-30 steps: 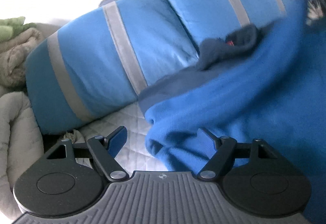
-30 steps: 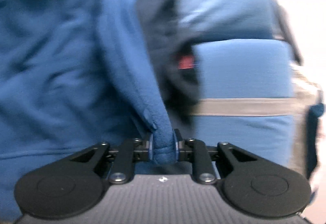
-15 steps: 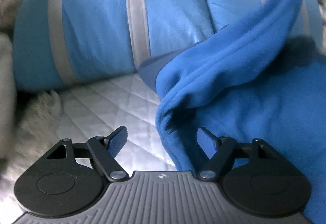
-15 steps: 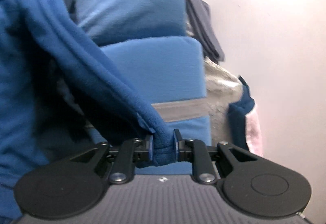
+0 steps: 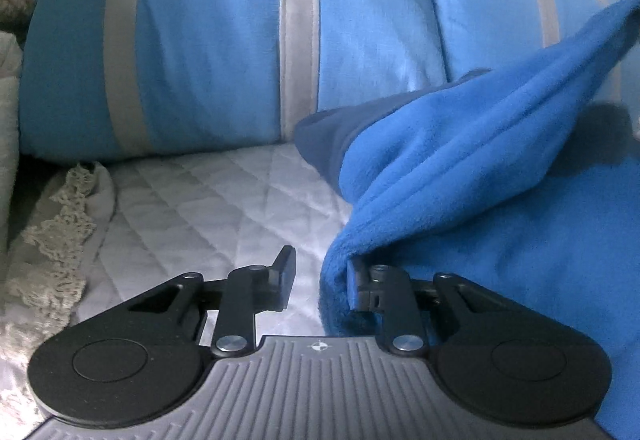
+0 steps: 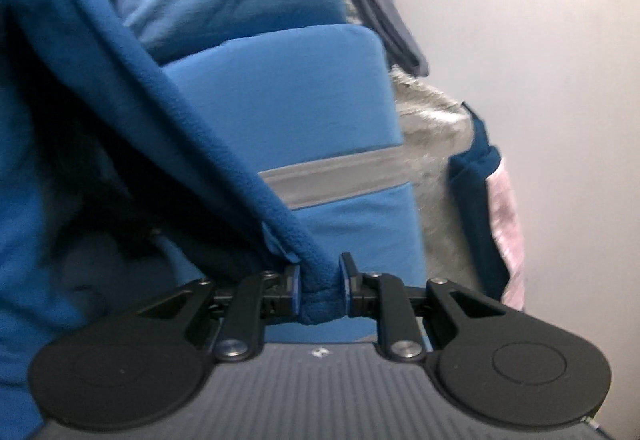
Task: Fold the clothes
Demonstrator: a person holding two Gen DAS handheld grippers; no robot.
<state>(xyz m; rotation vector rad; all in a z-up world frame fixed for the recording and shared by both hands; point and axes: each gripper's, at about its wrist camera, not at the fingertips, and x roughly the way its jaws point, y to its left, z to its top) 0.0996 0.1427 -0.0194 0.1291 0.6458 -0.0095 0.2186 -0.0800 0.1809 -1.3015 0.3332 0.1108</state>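
The person is picking up a blue fleece [image 5: 480,167] from the quilt [image 5: 192,207], in front of the striped pillows [image 5: 208,51], to spread it for folding. The right gripper [image 6: 319,290] is clamped on one bunched corner of the fleece and is holding it up, so the cloth is stretching in a tight ridge across to the other side. The left gripper [image 5: 320,280] has just been closing: its jaws are standing only a little apart now, with the near edge of the fleece between them and lying against the right-side finger [image 5: 354,286], while the other finger [image 5: 286,272] is not touching the cloth. I judge the step to be taking the second corner. Next, the left jaws need to close fully on this edge, and then both hands can be lifting the fleece clear and pulling it flat.
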